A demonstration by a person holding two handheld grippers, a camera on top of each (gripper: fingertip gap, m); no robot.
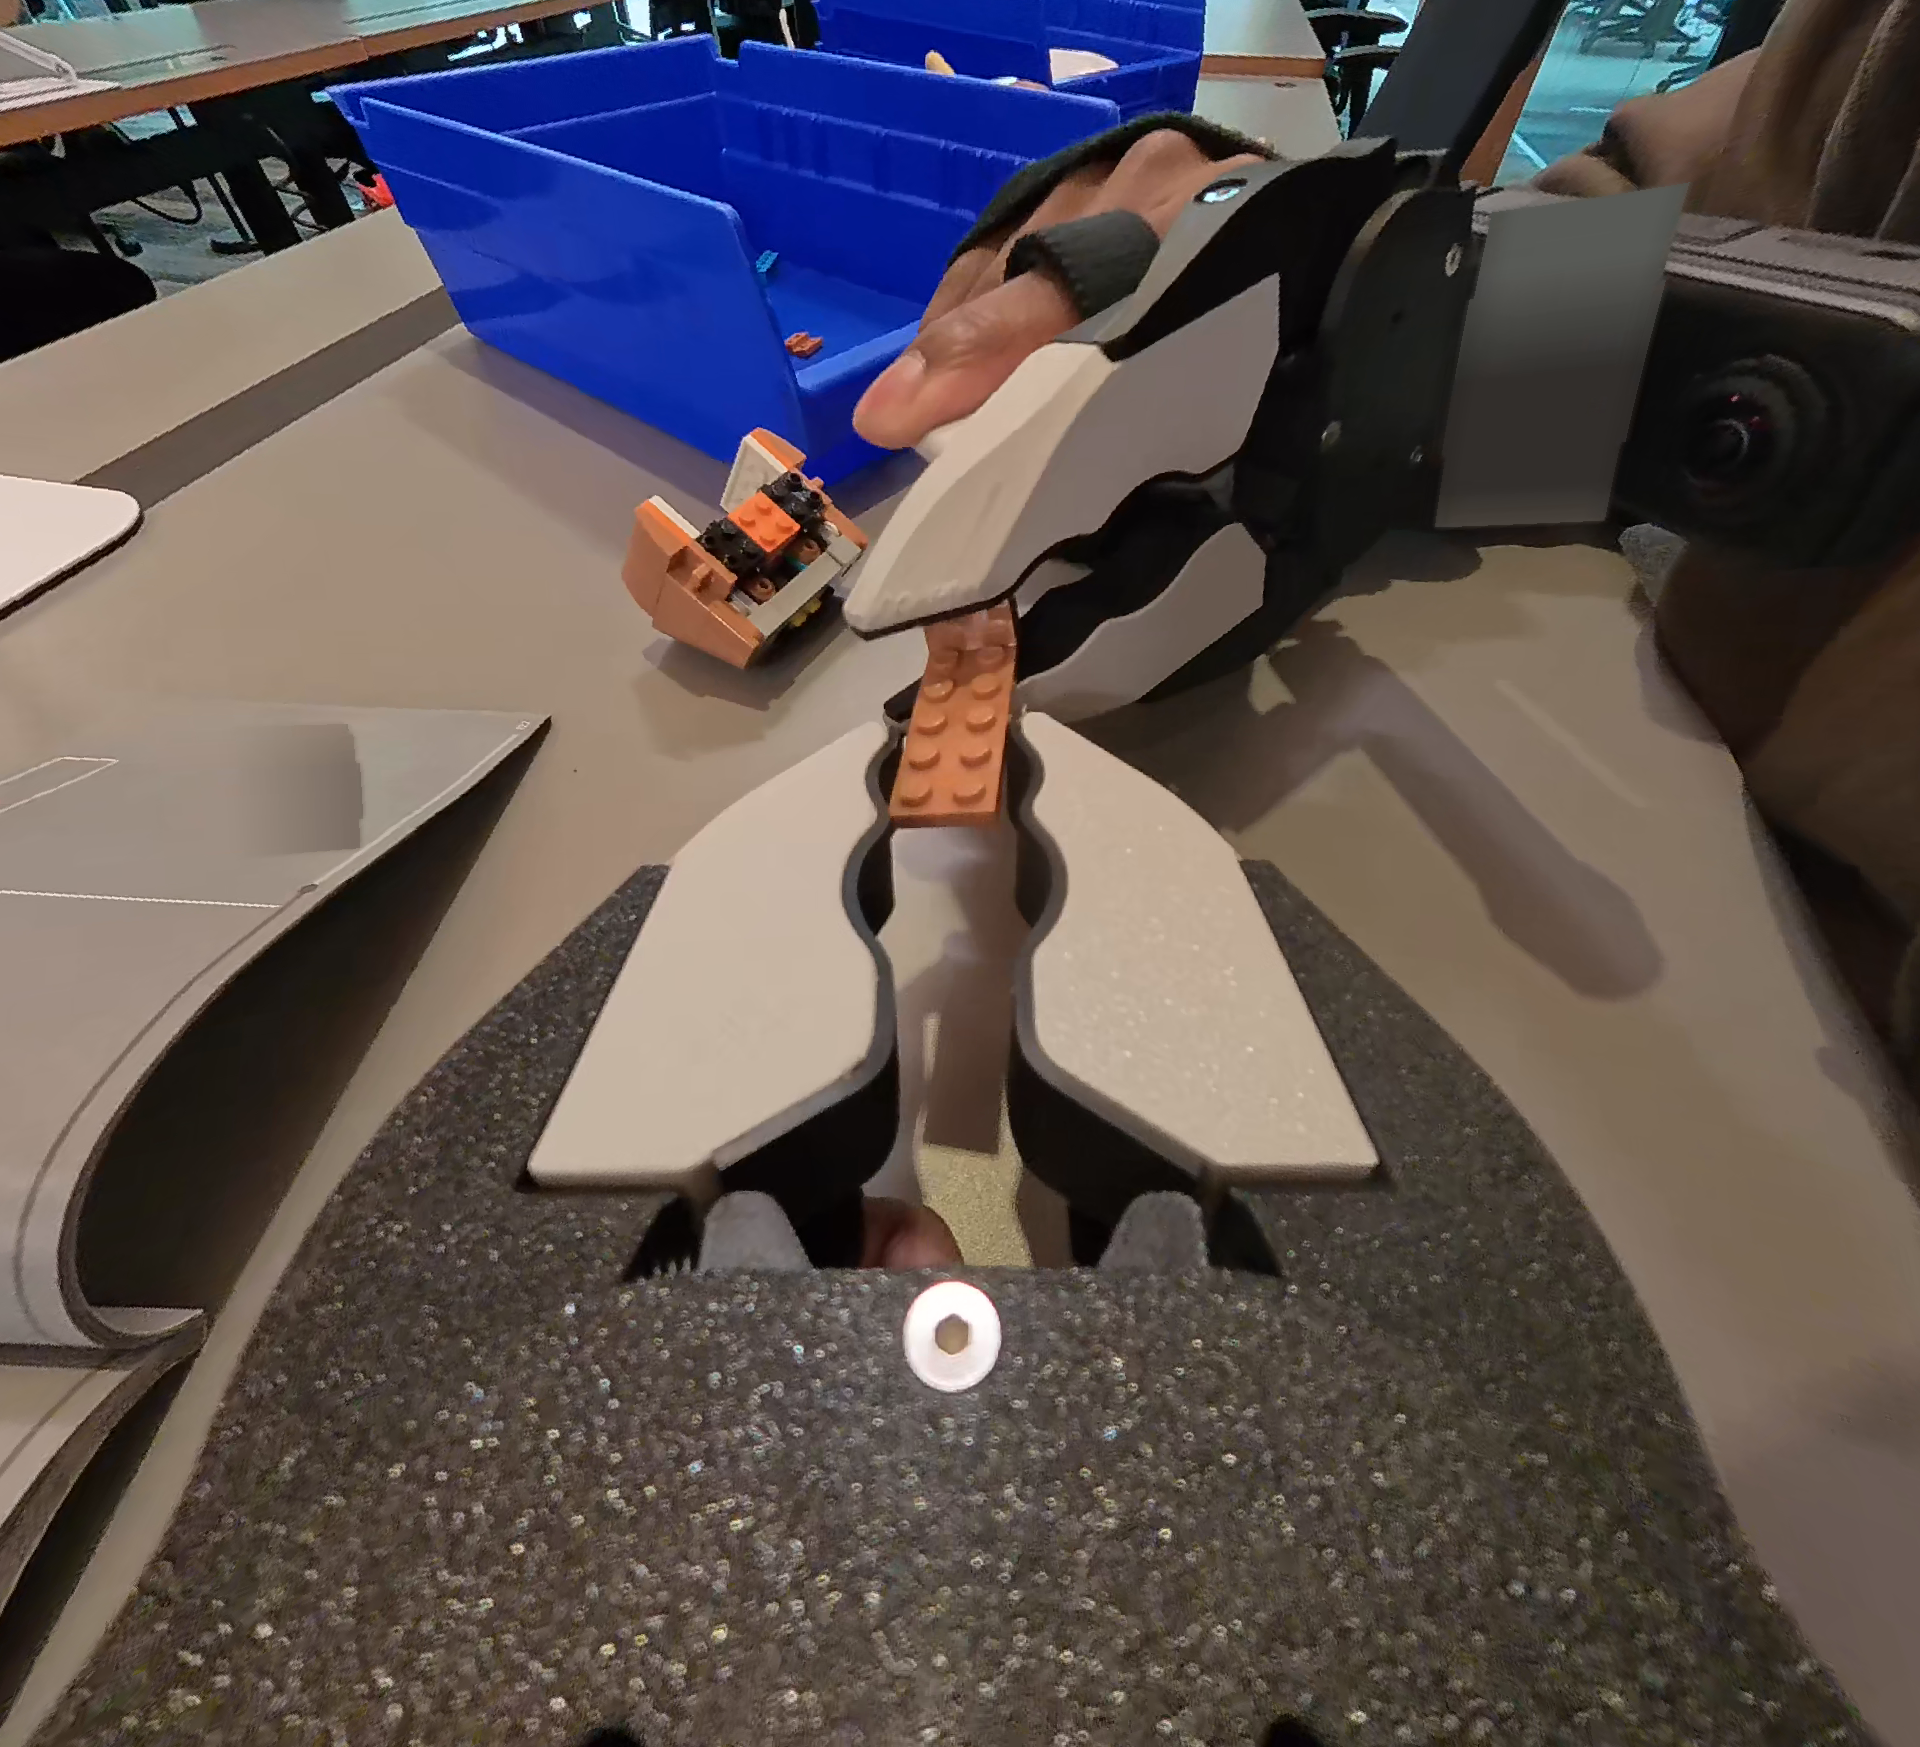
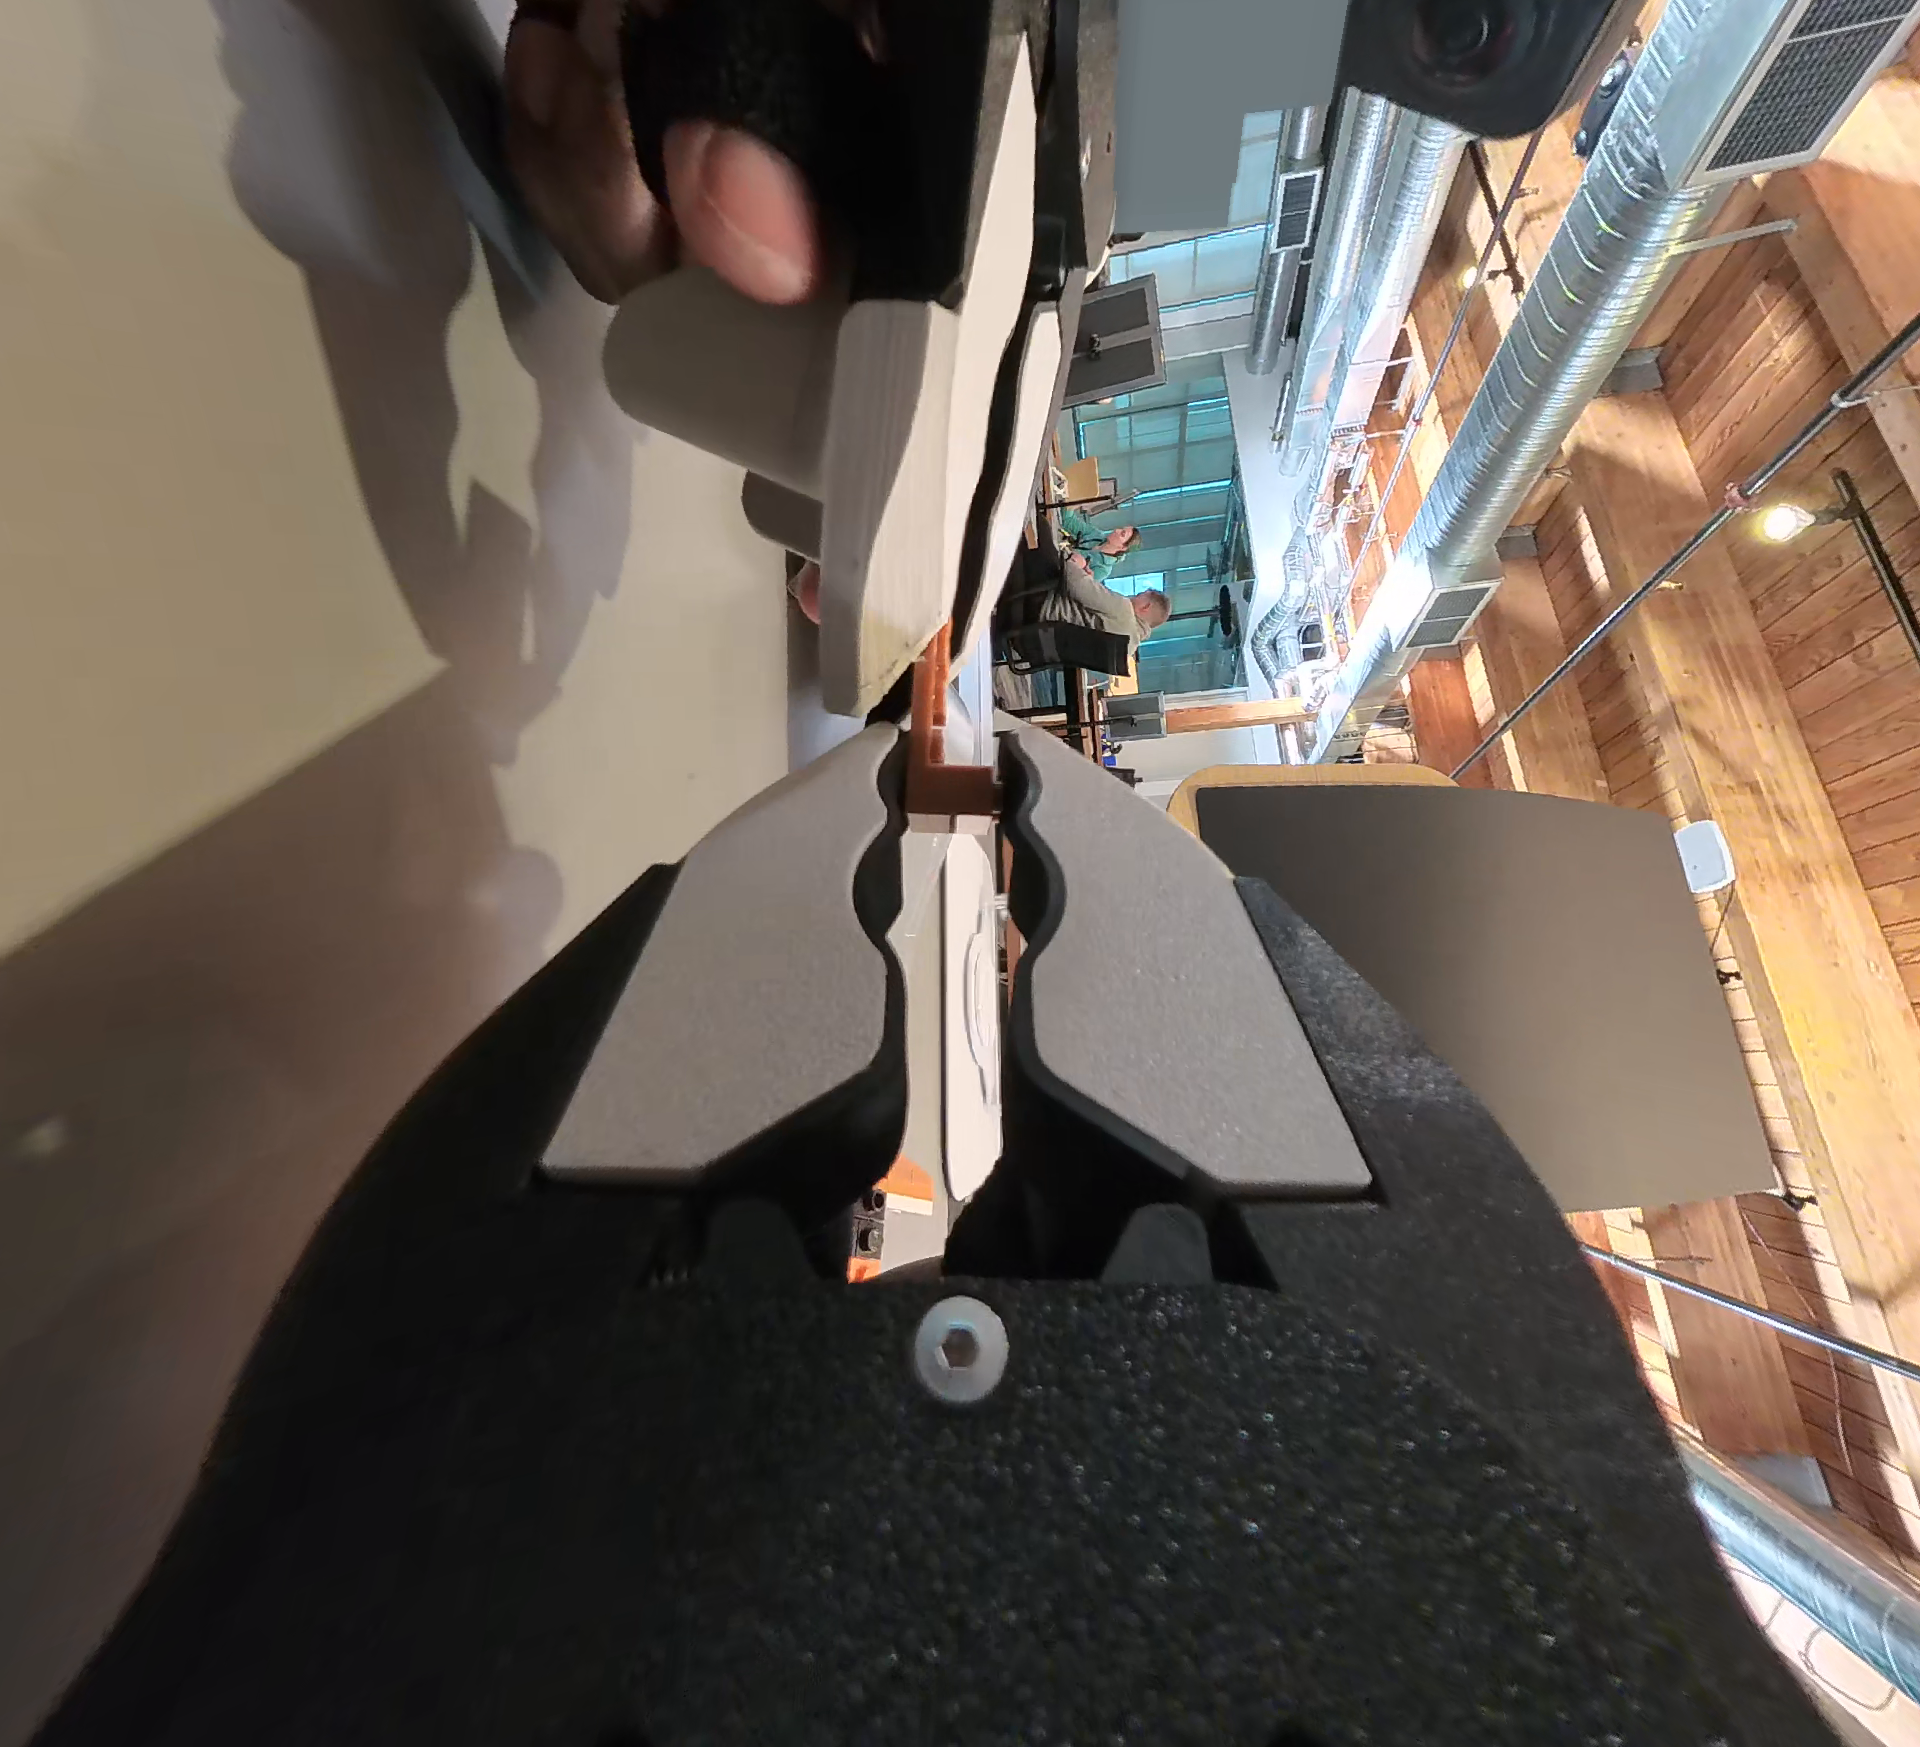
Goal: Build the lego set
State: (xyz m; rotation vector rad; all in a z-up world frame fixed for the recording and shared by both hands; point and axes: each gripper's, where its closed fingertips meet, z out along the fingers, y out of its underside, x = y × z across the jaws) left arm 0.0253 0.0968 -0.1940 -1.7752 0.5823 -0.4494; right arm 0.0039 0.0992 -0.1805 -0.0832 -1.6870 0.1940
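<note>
An orange studded Lego plate (image 1: 956,741) is held above the grey table (image 1: 416,575) between both grippers. My left gripper (image 1: 954,747) is shut on its near end. My right gripper (image 1: 940,622) comes in from the right, a hand on it, and is shut on the plate's far end. In the right wrist view, which is rolled sideways, my right gripper (image 2: 951,762) pinches an orange-brown piece (image 2: 951,788) seen edge-on. The left gripper (image 2: 904,554) holds the plate's other end just beyond. A partly built orange, grey and black model (image 1: 743,554) lies on the table behind.
A blue bin (image 1: 582,263) with a few small pieces stands behind the model, with a second blue bin (image 1: 1018,4) farther back. An open instruction booklet (image 1: 208,866) lies at the left. A white flat object (image 1: 52,534) is at the far left edge. My left and right fingertips are right by each other.
</note>
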